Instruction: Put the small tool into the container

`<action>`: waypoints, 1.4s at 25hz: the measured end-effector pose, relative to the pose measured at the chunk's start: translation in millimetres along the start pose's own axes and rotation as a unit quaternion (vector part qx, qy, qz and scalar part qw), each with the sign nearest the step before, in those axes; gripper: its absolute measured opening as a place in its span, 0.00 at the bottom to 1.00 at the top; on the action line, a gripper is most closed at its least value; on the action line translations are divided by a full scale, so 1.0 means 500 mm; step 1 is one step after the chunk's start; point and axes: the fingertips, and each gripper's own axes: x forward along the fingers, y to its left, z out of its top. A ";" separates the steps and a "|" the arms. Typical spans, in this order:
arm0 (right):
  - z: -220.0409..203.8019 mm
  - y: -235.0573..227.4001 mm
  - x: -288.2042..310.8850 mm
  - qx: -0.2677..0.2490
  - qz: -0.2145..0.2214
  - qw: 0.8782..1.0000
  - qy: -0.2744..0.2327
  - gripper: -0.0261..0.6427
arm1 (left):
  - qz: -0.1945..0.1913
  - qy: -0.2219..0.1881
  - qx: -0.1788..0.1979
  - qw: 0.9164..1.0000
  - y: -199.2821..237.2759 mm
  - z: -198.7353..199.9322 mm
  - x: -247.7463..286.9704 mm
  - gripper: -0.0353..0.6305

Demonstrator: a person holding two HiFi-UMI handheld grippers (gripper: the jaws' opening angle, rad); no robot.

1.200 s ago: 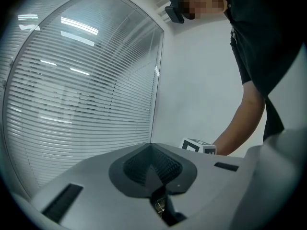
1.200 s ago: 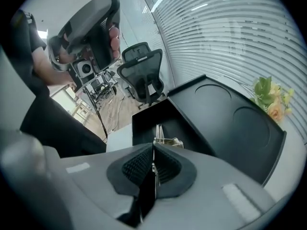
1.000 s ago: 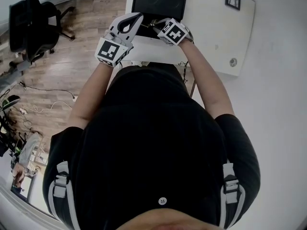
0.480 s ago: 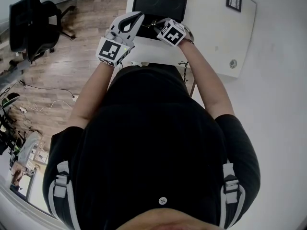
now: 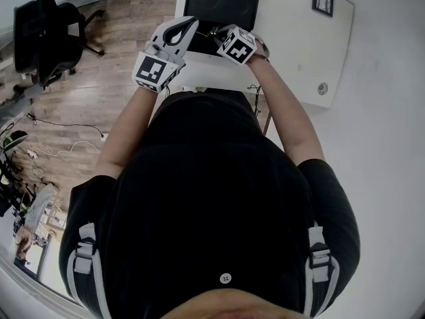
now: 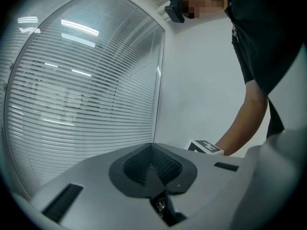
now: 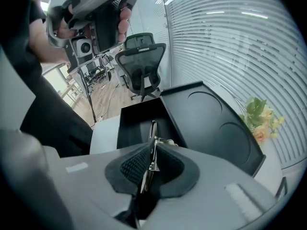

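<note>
In the right gripper view, my right gripper (image 7: pixel 152 150) is shut on a thin metal tool (image 7: pixel 153 133) that stands on edge between the pads. The tool's tip points over the open black container (image 7: pixel 141 121) just ahead and below. In the head view the right gripper (image 5: pixel 218 36) hovers at the container's (image 5: pixel 219 4) near edge on the white table (image 5: pixel 292 52). My left gripper (image 5: pixel 184 25) is beside it at the left, raised. In the left gripper view the left gripper (image 6: pixel 152 150) is shut with nothing held and faces a glass wall with blinds.
The container's lid (image 7: pixel 216 123) lies open to the right, with two round recesses. Artificial flowers (image 7: pixel 260 119) stand beyond it. A black office chair (image 7: pixel 141 66) stands on the wooden floor behind the table. The person's torso fills the lower head view.
The right gripper with the tool has crept slightly toward the container. The left gripper has hardly moved.
</note>
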 end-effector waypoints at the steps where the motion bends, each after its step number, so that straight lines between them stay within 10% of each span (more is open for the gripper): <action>1: 0.001 -0.001 -0.001 -0.001 -0.004 1.000 -0.001 0.11 | -0.001 0.000 0.000 1.000 -0.001 0.000 -0.001 0.06; 20: 0.113 -0.009 -0.197 0.042 -0.079 0.983 -0.157 0.15 | -0.013 0.004 0.015 1.000 -0.019 0.014 -0.008 0.06; 35: 0.210 0.033 -0.462 0.067 -0.153 0.904 -0.393 0.06 | -0.040 -0.009 0.013 0.999 -0.060 0.074 -0.023 0.06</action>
